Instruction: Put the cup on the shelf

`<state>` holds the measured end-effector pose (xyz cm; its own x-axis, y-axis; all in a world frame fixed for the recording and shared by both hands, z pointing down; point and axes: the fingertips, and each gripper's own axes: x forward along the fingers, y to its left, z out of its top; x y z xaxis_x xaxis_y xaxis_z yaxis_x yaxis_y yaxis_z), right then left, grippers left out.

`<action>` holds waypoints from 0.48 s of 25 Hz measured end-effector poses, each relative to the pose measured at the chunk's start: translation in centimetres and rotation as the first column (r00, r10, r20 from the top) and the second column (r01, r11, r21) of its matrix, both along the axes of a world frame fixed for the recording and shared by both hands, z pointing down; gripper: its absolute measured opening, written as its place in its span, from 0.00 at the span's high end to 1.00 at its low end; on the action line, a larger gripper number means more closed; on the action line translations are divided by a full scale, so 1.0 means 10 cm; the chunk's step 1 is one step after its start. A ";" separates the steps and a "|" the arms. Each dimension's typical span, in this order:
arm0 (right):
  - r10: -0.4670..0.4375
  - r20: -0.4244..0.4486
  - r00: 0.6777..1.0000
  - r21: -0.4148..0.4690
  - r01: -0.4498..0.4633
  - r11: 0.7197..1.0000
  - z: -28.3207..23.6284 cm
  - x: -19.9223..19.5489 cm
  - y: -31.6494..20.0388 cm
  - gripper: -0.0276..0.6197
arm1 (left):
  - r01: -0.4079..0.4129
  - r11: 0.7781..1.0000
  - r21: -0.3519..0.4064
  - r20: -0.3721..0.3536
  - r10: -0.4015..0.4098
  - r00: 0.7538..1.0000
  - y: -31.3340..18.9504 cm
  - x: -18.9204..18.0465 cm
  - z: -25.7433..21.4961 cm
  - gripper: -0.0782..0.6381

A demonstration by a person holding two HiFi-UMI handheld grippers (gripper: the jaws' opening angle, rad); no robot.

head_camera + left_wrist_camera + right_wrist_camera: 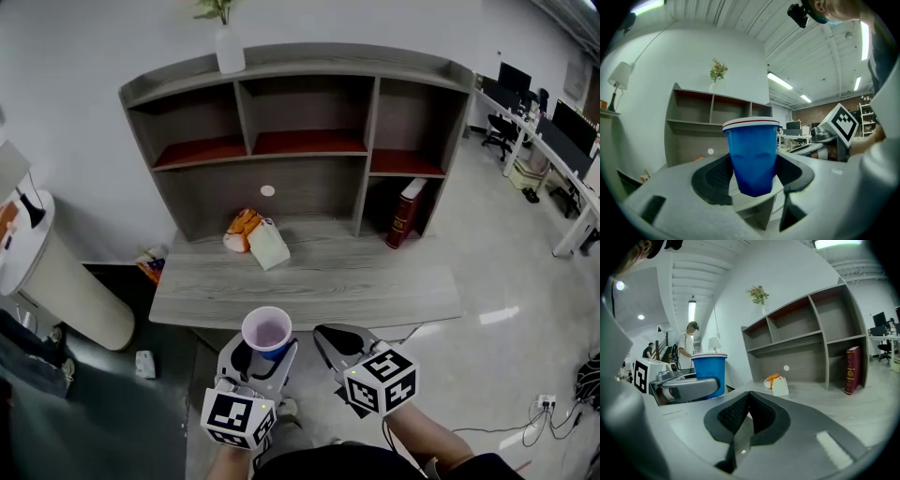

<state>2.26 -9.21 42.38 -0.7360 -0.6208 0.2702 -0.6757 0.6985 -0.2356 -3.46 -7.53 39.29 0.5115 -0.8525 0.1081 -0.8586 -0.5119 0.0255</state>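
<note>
A blue cup [268, 332] with a white rim stands upright between the jaws of my left gripper [265, 353], just short of the desk's near edge. The left gripper view has the same cup [753, 154] filling the middle, both black pads pressed on its sides. My right gripper [335, 343] hovers beside it, jaws shut with nothing between them [746, 408]. From the right gripper view the cup [709, 372] appears at the left. Ahead stands the grey shelf unit [302, 141] with open compartments, seen also as shelf [712, 123] and shelf [811, 338].
On the desk [309, 281] lie an orange-and-white packet [257, 237] and a red book [405, 214] leaning in the lower right compartment. A white vase [229, 47] with a plant tops the shelf. A white bin [56, 281] stands left; office desks stand at the far right.
</note>
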 end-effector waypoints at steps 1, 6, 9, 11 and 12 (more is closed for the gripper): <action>0.004 -0.003 1.000 0.000 -0.004 1.000 -0.01 -0.05 -0.10 0.96 | -0.006 1.000 0.000 0.001 0.006 1.000 -0.09 -0.04 -0.01 0.52; 0.018 -0.006 1.000 0.007 -0.018 1.000 -0.11 -0.36 -0.54 0.96 | -0.034 0.999 -0.011 0.005 0.034 0.999 -0.51 -0.30 -0.07 0.52; 0.027 -0.008 1.000 0.017 -0.027 0.999 -0.18 -0.55 -0.78 0.96 | -0.048 0.999 -0.011 0.018 0.048 0.999 -0.76 -0.49 -0.11 0.52; 0.031 -0.010 0.999 0.028 -0.031 0.999 -0.24 -0.67 -0.93 0.96 | -0.052 0.999 -0.010 0.029 0.052 0.998 -0.92 -0.63 -0.12 0.52; 0.033 -0.010 0.999 0.035 -0.033 0.999 -0.27 -0.73 -1.01 0.96 | -0.053 0.999 -0.010 0.030 0.053 0.998 -1.00 -0.70 -0.14 0.52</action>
<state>-5.09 -19.27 39.64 -0.7121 -0.6538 0.2560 -0.7009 0.6835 -0.2041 -10.45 -17.52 37.91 0.5522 -0.8232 0.1317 -0.8308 -0.5566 0.0045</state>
